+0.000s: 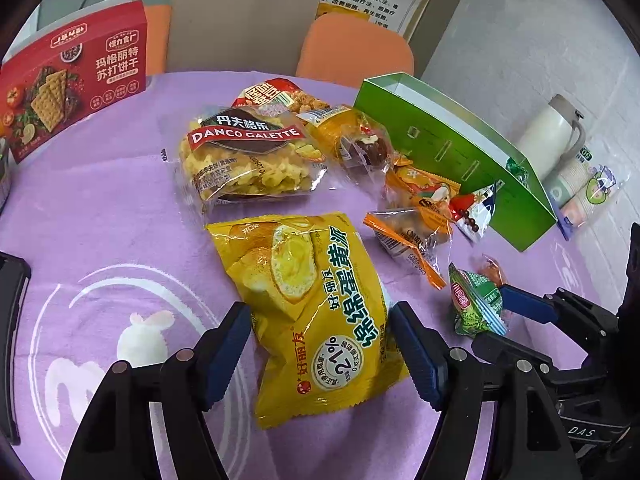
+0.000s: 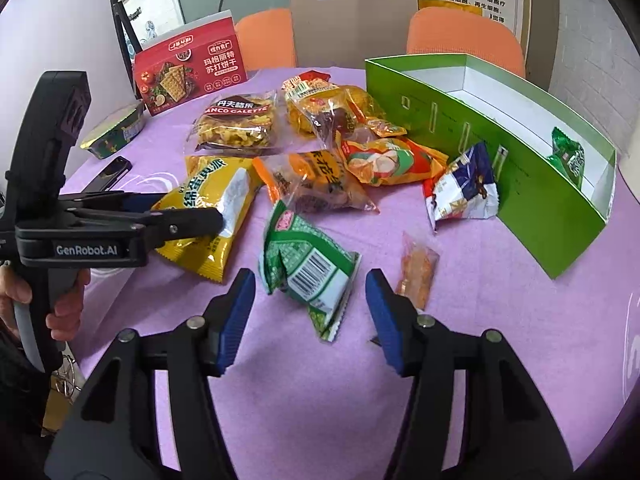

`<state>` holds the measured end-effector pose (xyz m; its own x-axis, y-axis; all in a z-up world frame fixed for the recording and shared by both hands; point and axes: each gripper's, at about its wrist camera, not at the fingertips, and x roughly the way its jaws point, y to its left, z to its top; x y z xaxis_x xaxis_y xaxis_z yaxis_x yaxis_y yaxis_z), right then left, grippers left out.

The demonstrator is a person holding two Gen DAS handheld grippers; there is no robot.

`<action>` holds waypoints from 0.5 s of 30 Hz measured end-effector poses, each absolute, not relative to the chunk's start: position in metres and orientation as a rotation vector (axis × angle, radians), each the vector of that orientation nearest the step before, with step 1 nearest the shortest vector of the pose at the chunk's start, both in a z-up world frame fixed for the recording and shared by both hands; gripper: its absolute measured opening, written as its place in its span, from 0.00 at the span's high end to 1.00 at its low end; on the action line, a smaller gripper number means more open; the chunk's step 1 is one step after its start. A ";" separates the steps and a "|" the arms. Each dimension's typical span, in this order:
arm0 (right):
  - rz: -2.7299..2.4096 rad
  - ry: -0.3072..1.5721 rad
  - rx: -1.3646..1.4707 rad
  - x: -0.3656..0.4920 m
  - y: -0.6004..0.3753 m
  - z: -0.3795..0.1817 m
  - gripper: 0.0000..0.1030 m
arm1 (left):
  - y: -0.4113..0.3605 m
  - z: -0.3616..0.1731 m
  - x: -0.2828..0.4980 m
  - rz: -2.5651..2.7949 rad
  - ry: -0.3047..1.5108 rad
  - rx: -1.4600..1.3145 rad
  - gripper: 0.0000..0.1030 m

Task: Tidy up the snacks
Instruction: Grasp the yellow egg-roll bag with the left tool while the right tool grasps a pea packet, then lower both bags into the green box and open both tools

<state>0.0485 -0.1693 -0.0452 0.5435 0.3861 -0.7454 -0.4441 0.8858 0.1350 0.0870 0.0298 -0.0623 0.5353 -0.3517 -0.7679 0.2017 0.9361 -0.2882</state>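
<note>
Snacks lie scattered on a purple tablecloth (image 2: pixel 480 320). Nearest us, the left gripper (image 1: pixel 320 344) stands wide open, its blue pads on either side of a yellow egg-yolk pie packet (image 1: pixel 312 312) and not yet pressing it. The right gripper (image 2: pixel 310 312) is likewise wide open around a green packet (image 2: pixel 308 268), beside a small orange sweet (image 2: pixel 418 276). Farther off we find the waffle bag (image 1: pixel 244 156), mixed packets, and the green box (image 2: pixel 520 168).

Risk, in our judgement: both wrappers are slick and air-filled, so closing on a loose edge could let either slide out or burst.

Only the right view shows the box interior, already holding one green packet (image 2: pixel 568 160); only the left shows the white flask (image 1: pixel 552 136) behind it.
</note>
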 end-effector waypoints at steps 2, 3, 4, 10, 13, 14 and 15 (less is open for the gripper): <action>0.500 0.867 -0.083 0.050 -0.165 -0.047 0.43 | 0.030 -0.063 0.086 -0.332 0.945 -0.169 0.29; 0.500 0.870 -0.083 0.051 -0.163 -0.048 0.43 | 0.030 -0.063 0.085 -0.332 0.944 -0.170 0.30; 0.498 0.873 -0.080 0.052 -0.162 -0.049 0.43 | 0.031 -0.063 0.084 -0.334 0.943 -0.173 0.35; 0.509 0.881 -0.057 0.052 -0.160 -0.052 0.54 | 0.035 -0.060 0.080 -0.374 0.929 -0.184 0.55; 0.512 0.878 -0.066 0.048 -0.159 -0.051 0.57 | 0.038 -0.058 0.078 -0.381 0.928 -0.215 0.58; 0.516 0.876 -0.059 0.047 -0.160 -0.051 0.58 | 0.039 -0.057 0.076 -0.380 0.924 -0.224 0.59; 0.518 0.871 -0.053 0.045 -0.162 -0.049 0.58 | 0.040 -0.054 0.073 -0.377 0.919 -0.228 0.59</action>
